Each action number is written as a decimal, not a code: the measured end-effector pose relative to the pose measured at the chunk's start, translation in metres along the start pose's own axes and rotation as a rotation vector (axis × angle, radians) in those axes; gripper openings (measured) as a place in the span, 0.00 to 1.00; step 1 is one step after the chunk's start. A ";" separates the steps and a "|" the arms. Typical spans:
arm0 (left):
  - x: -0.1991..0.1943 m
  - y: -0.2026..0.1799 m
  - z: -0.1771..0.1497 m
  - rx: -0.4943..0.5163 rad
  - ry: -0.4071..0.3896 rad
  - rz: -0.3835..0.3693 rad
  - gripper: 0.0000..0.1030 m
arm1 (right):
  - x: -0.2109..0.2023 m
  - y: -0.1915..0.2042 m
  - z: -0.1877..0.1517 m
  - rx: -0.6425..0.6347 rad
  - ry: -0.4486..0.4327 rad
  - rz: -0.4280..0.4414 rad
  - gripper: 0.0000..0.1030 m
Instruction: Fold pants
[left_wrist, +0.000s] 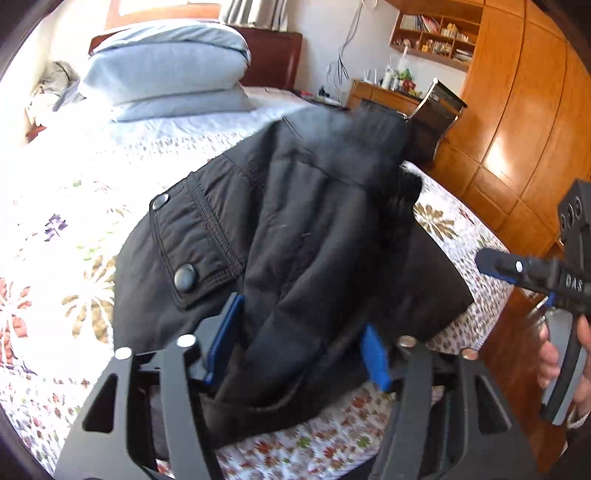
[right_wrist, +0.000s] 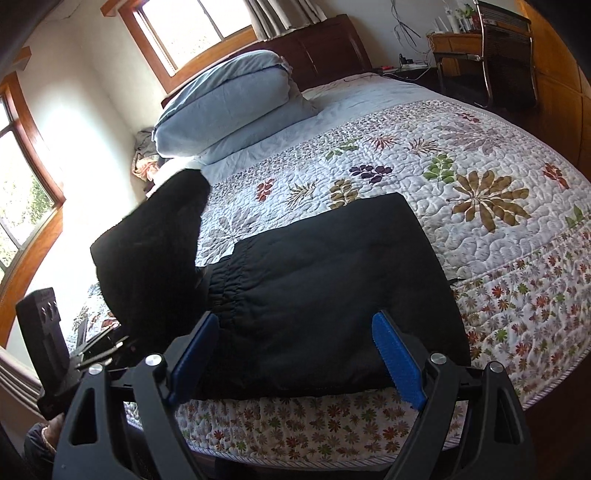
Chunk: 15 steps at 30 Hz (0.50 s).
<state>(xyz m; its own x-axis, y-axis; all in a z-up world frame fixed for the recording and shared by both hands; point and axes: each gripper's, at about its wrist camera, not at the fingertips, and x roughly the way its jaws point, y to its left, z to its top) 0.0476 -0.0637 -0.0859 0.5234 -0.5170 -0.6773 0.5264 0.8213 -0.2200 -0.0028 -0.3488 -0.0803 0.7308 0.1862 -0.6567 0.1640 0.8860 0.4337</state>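
Black padded pants (left_wrist: 295, 229) lie on the flowered quilt of the bed (left_wrist: 55, 229). In the left wrist view my left gripper (left_wrist: 299, 339) has its blue pads wide apart around a raised bunch of the black fabric, near a snap-button pocket flap (left_wrist: 192, 251). In the right wrist view the pants (right_wrist: 332, 280) lie partly folded, with one end lifted at the left (right_wrist: 155, 240). My right gripper (right_wrist: 295, 354) is open at the near edge of the pants, just above them. It also shows at the right of the left wrist view (left_wrist: 491, 264).
Folded pale blue bedding (right_wrist: 229, 107) sits at the head of the bed against a dark headboard. A wooden wardrobe (left_wrist: 517, 110), a desk with clutter (left_wrist: 384, 92) and a chair (right_wrist: 506, 48) stand to the right. Windows (right_wrist: 29, 177) are on the left.
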 end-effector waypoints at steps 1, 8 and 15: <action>0.002 -0.002 -0.001 0.000 0.015 -0.001 0.72 | 0.000 -0.002 0.001 0.008 -0.001 0.009 0.83; -0.032 0.013 -0.026 -0.094 -0.050 0.037 0.94 | 0.023 -0.009 0.018 0.136 0.050 0.208 0.90; -0.047 0.066 -0.031 -0.344 0.008 0.209 0.95 | 0.068 -0.005 0.022 0.209 0.169 0.334 0.91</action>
<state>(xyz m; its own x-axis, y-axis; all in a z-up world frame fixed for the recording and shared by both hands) 0.0368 0.0221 -0.0905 0.5897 -0.3299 -0.7372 0.1536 0.9419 -0.2987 0.0611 -0.3498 -0.1135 0.6506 0.5307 -0.5432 0.0801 0.6633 0.7440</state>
